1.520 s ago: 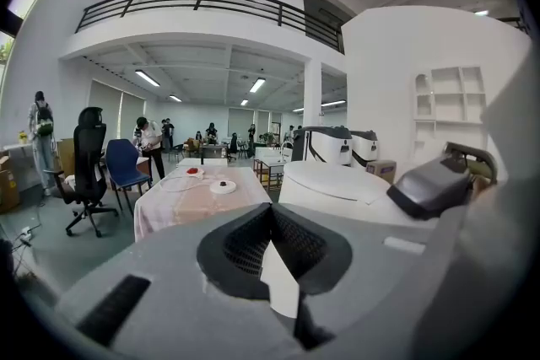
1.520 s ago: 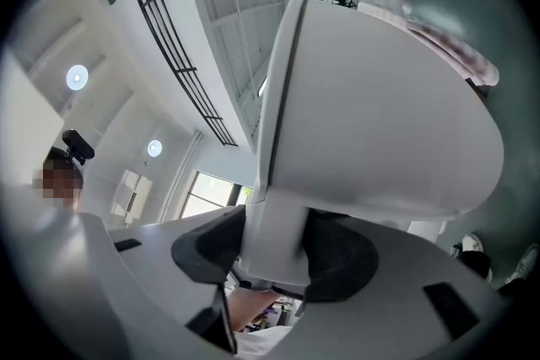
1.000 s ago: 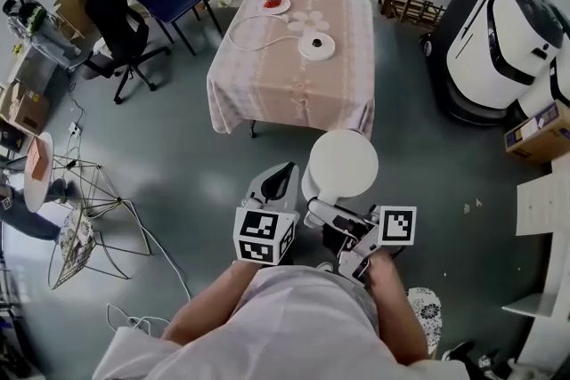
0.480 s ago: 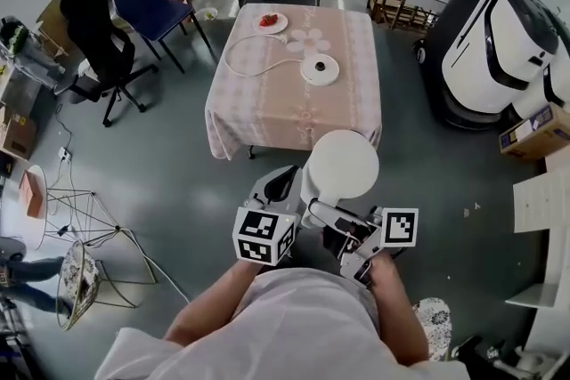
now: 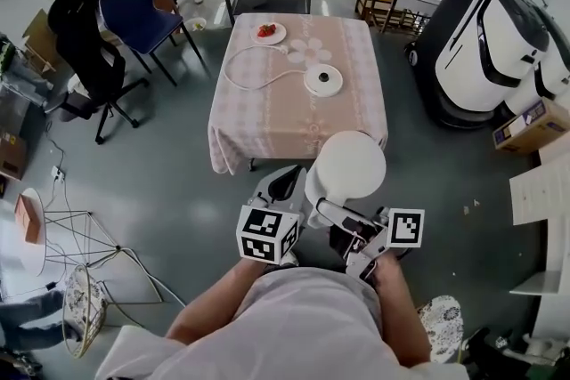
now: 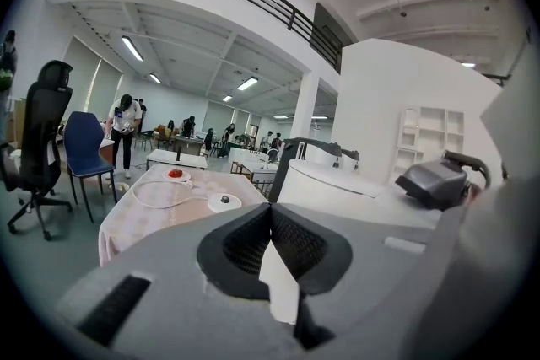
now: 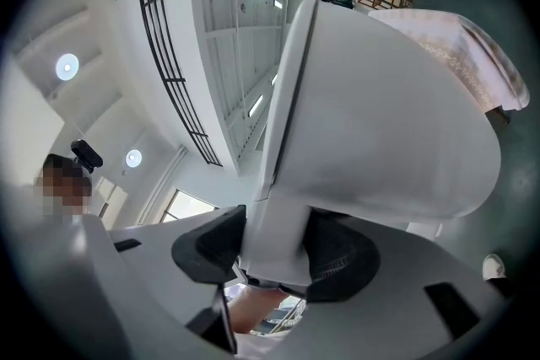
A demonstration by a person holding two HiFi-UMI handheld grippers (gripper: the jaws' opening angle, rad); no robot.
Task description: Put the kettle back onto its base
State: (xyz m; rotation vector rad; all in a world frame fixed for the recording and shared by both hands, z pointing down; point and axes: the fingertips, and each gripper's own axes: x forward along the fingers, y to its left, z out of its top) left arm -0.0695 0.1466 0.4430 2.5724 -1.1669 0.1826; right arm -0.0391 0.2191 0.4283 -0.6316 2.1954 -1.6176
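Over grey floor (image 5: 160, 191) hangs white kettle (image 5: 346, 166) (round-topped).

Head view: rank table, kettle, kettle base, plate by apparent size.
1. table
2. kettle, inflated by nearness to the camera
3. kettle base and plate: look about alike, not ranked

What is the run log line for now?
right gripper: shut on kettle | left gripper: shut, empty | kettle: carried, off base | base: on table

Grey floor (image 5: 178, 182), pink-clothed table (image 5: 294, 116) (centre), blue chair (image 5: 134, 13), black office chair (image 5: 85, 49)
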